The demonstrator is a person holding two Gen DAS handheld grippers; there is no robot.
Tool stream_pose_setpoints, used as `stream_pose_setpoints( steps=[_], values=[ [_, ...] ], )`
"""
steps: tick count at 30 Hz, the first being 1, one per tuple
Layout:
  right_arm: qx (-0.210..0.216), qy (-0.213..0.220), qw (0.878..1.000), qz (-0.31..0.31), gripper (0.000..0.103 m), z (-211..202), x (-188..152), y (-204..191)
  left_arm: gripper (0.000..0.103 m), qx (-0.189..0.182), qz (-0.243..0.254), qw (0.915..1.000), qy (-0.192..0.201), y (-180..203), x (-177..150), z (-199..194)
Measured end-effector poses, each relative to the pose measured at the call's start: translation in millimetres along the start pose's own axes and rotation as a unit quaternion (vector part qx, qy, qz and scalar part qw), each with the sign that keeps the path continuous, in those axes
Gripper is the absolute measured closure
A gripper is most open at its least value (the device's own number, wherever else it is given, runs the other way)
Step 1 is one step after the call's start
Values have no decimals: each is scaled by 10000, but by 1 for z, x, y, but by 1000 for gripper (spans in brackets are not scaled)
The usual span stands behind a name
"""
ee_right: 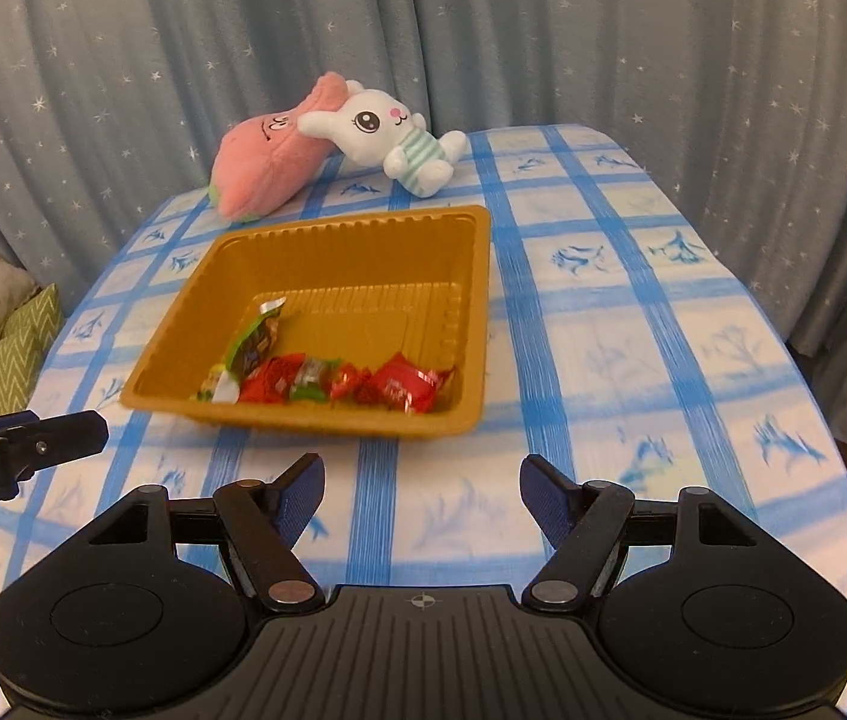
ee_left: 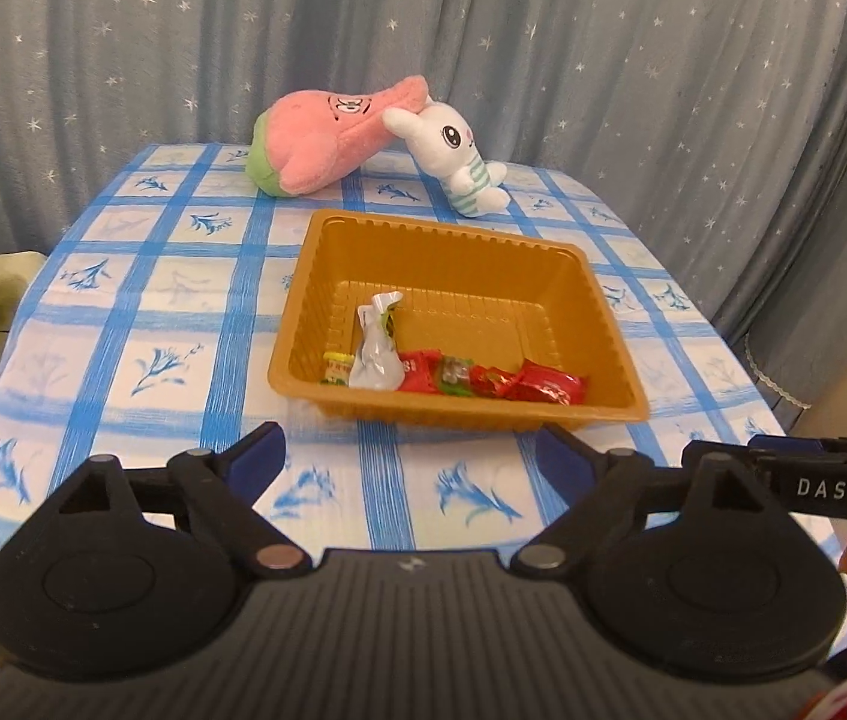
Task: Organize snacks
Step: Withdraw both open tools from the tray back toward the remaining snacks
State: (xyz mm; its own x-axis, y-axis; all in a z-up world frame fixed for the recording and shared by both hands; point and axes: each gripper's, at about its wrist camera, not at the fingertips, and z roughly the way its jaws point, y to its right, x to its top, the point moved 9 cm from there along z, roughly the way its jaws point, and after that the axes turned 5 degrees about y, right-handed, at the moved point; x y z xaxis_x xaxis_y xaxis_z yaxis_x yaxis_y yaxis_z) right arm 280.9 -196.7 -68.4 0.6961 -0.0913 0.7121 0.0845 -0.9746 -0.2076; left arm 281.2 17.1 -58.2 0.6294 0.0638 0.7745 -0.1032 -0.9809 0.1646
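Nearest, both claws stand wide and empty over the checked cloth (ee_left: 141,324): left gripper (ee_left: 408,456), right gripper (ee_right: 422,495). Just beyond them sits the tray (ee_right: 363,234), with the snacks (ee_right: 327,384) lined along its near wall. Far behind lie a pink plush (ee_left: 327,144) and a rabbit (ee_left: 453,150), touching.

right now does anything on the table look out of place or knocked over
Nothing spilled: the snacks all sit inside the gold tray, bunched along its near wall. The oddities are the two plush toys behind it: the pink plush lies toppled on its side, and the white bunny leans against it. Both grippers are open and empty.
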Motion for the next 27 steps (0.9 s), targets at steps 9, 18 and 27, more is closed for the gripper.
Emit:
stream_pose_setpoints(
  steps=[9,18,27],
  values=[
    [9,75,9997,224,31,-49,-24,5,9,105,-164,9997,118,1,-22,-53],
    [-11,16,9994,354,31,-74,-57,14,9,190,-26,9998,86,1,-52,-82],
    [-66,13,9995,317,31,-85,-70,20,9,254,108,9996,-18,-1,-75,-90]
  ],
)
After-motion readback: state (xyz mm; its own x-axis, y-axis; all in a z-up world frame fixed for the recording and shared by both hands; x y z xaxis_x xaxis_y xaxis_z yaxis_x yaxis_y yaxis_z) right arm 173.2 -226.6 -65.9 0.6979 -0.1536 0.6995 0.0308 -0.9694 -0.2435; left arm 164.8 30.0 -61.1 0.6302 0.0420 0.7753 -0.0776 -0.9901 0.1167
